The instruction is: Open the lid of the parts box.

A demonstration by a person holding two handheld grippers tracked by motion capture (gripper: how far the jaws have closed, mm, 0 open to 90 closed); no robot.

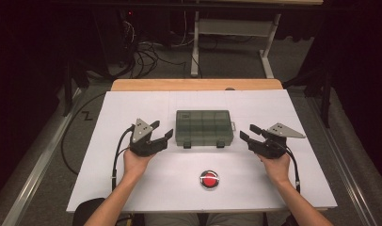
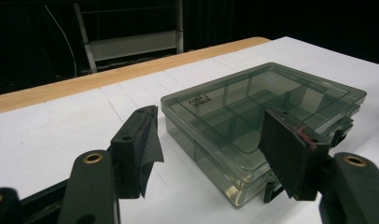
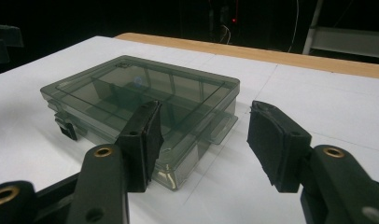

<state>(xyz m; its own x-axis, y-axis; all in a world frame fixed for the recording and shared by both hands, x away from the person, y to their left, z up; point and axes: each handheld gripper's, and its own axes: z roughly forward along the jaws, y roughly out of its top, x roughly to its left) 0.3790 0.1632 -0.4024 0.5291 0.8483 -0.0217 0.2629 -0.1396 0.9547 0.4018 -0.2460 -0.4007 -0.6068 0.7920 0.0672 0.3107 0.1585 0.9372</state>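
Observation:
A closed box of smoky grey clear plastic (image 1: 204, 127) with inner compartments lies flat in the middle of the white table top (image 1: 132, 188). My left gripper (image 1: 163, 129) hovers just left of the box, open, jaws aimed at its left front corner. In the left gripper view the box (image 2: 262, 112) lies just beyond the left gripper (image 2: 211, 140), and the pads touch nothing. My right gripper (image 1: 247, 131) stands open just right of the box. In the right gripper view the box (image 3: 145, 98) sits ahead and left of the right gripper (image 3: 204, 135), apart from its pads.
A round red button (image 1: 209, 180) sits on the table near the front edge, between the forearms. Two dark latches (image 1: 187, 145) stick out of the box's front side. A wooden strip (image 1: 194, 84) runs along the table's far edge; cables and a metal frame lie beyond.

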